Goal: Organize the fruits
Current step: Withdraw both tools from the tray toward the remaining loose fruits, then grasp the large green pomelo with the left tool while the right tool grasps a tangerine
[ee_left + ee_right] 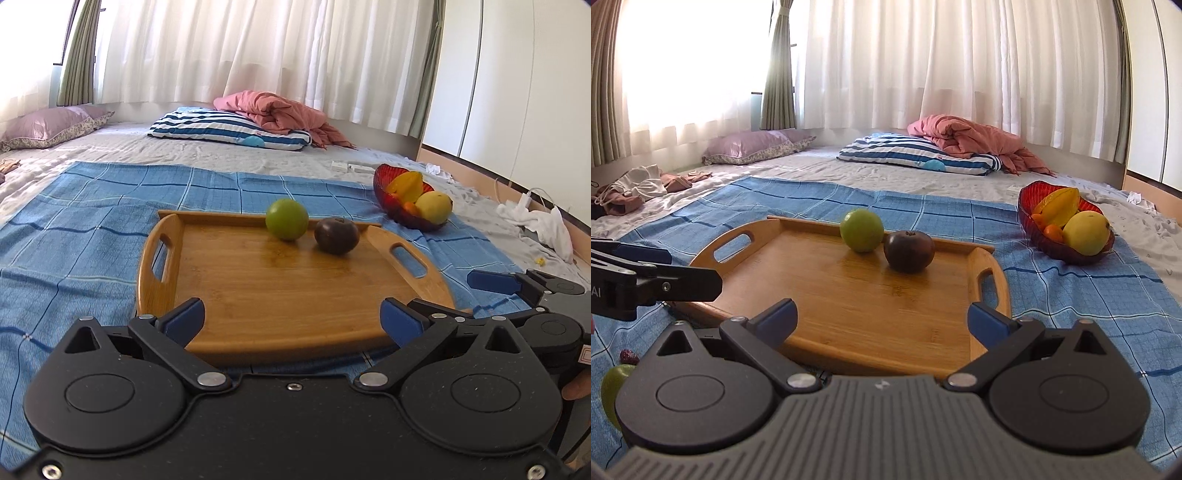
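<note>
A: On the wooden tray (258, 295), far edge: which items, from the left?

B: Green fruit (287, 219) first, dark purple fruit (337, 236) just right of it, nearly touching. Both sit against the tray's back rim, which likely stops them rolling. Well right of the tray, the red bowl (384, 192) carries a starfruit (408, 186) and a yellow fruit (434, 206).

A: Condition of the tongs?

B: Left tongs (291, 317) spread wide, empty, over the tray's near edge. Right tongs (882, 319) likewise wide, nothing between them, just right of the left pair.

A: Anything off the tray?

B: Left of it, on the blue cloth (1071, 295), a green fruit (613, 384) and a small red one (629, 356) probably await sorting.
</note>
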A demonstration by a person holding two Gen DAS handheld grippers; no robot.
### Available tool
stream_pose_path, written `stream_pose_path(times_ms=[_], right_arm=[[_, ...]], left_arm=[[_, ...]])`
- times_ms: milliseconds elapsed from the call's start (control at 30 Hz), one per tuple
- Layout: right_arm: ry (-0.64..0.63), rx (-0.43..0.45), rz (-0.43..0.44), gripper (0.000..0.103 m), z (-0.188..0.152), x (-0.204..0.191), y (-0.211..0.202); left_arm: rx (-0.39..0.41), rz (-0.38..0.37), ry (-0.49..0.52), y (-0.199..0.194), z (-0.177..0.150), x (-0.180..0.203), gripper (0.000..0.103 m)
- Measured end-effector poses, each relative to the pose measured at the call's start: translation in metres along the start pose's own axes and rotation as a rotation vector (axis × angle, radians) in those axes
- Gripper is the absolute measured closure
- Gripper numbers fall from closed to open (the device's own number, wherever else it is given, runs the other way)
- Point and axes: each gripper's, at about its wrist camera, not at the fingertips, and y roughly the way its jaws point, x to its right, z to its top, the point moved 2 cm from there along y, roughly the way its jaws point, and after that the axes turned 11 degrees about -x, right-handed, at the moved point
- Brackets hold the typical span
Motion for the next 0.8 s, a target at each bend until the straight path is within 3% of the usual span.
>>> stream_pose_path(times_ms=[800], right_arm=[[0.035, 0.062, -0.141, 0.0, -0.061, -0.007, -0.028]], left_arm=[[0.075, 0.107, 0.064, -0.044, -0.083, 0.016, 0.0]])
